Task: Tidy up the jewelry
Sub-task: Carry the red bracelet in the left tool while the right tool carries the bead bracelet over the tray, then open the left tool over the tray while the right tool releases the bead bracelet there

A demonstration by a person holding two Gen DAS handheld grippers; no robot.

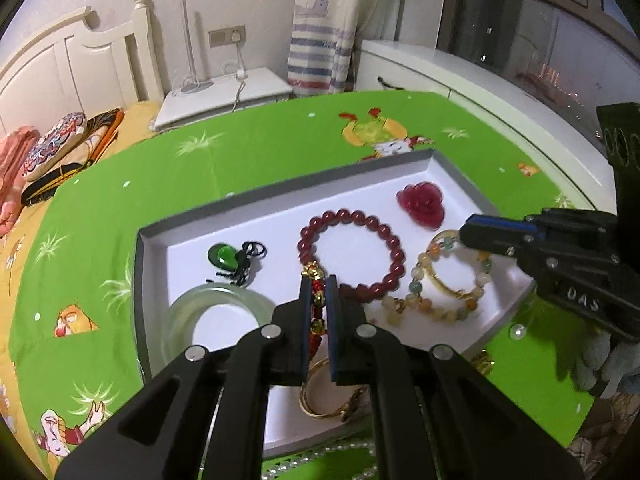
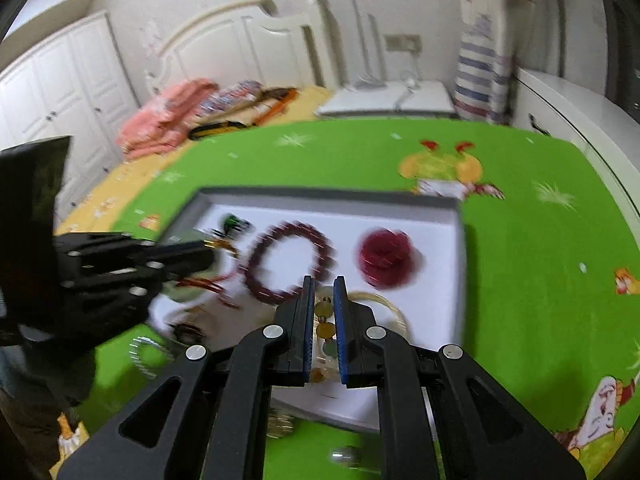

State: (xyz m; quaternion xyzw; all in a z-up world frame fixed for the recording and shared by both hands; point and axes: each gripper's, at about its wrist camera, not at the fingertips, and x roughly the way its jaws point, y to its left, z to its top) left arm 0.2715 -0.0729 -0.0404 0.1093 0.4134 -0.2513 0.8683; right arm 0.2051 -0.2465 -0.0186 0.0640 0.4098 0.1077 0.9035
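Observation:
A white tray (image 1: pixel 152 264) with a grey rim lies on the green cartoon cloth. In it are a dark red bead bracelet (image 1: pixel 352 256), a red rose ornament (image 1: pixel 422 206), a green pendant on black cord (image 1: pixel 224 258), a pale jade bangle (image 1: pixel 216 320) and a gold bangle (image 1: pixel 316 404). My left gripper (image 1: pixel 319 280) is shut on a red and gold charm strand (image 1: pixel 317 300) above the tray's near side. My right gripper (image 2: pixel 323 282) is shut on a pastel bead bracelet (image 2: pixel 325 330). In the left wrist view the right gripper (image 1: pixel 466 234) holds the top of that bracelet (image 1: pixel 424 258).
A pearl strand (image 1: pixel 320 460), a loose pearl (image 1: pixel 518 332) and a small gold piece (image 1: pixel 482 362) lie on the cloth near the tray's front. Behind the table are a bed (image 1: pixel 60 152), a white nightstand (image 1: pixel 224 96) and a white cabinet (image 1: pixel 460 68).

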